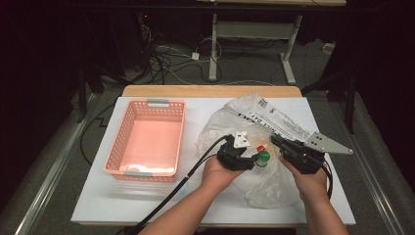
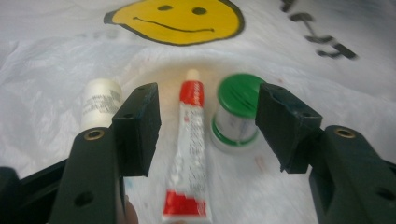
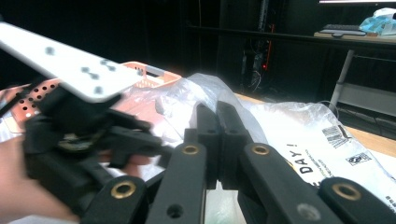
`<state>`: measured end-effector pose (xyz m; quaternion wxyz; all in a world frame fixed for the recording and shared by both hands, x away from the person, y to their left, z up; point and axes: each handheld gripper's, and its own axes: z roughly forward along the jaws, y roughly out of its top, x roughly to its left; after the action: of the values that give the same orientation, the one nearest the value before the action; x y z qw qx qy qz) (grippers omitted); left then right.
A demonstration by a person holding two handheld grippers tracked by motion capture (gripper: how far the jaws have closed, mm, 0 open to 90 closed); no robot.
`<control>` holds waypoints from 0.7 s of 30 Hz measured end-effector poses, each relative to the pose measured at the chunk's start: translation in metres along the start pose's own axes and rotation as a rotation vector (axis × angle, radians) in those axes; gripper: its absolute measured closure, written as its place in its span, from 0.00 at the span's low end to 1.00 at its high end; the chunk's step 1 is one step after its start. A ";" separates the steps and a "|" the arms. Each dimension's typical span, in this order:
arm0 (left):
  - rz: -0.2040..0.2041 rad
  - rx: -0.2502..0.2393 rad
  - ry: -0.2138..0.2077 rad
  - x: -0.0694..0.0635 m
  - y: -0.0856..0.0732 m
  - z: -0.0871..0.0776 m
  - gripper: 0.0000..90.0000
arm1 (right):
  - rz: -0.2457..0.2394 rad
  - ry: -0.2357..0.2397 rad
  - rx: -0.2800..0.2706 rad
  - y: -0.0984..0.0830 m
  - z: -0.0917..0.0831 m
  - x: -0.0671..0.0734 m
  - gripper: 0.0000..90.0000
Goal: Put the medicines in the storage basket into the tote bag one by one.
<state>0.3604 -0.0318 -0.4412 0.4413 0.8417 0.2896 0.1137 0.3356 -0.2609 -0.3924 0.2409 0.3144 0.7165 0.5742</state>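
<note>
Two grippers: I have both over the white plastic bag (image 1: 274, 186) at the right half of the table (image 1: 98, 196), one in each hand, forearms coming in from the near edge.
Left hand pose: it holds the left gripper (image 2: 208, 119) low over the bag, pointing down onto it, cable trailing back toward me.
Left gripper state: jaws parted about halfway, nothing pinched; no pad touches anything.
Red-and-white tube (image 2: 189, 149): lies flat on the bag, in line with the gap between the left jaws, cap end away from me.
Green-capped jar (image 2: 236, 114): stands just right of the tube, beside the right-hand jaw.
White bottle (image 2: 100, 102): left of the tube, partly behind the other jaw.
Right hand pose: it holds the right gripper (image 3: 218, 126) just right of the jar, tilted up and angled toward the left gripper.
Right gripper state: jaws pressed together; from here I cannot tell whether bag film is caught between them.
Pink basket (image 1: 147, 142): on the table's left half, well apart from both hands.
</note>
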 end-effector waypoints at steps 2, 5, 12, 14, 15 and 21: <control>0.008 0.003 -0.012 -0.004 -0.008 -0.009 0.44 | 0.002 0.001 0.002 0.000 0.000 0.001 1.00; -0.004 -0.002 -0.027 -0.008 -0.022 -0.023 0.44 | 0.001 -0.001 0.005 0.000 0.000 0.001 1.00; -0.005 0.019 -0.052 -0.015 -0.052 -0.053 0.44 | -0.003 -0.012 0.013 0.000 -0.001 0.002 1.00; -0.007 0.032 -0.056 -0.019 -0.060 -0.062 0.44 | -0.008 -0.014 0.010 0.000 -0.001 0.002 1.00; -0.007 0.036 -0.056 -0.021 -0.064 -0.066 0.44 | -0.005 -0.013 0.011 0.000 -0.001 0.002 1.00; 0.023 0.072 -0.004 -0.028 -0.087 -0.080 0.44 | -0.009 -0.017 0.021 -0.001 -0.003 0.002 1.00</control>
<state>0.2689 0.0442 -0.4630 0.4100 0.8606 0.2826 0.1065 0.3318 -0.2612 -0.3928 0.2462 0.3185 0.7217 0.5631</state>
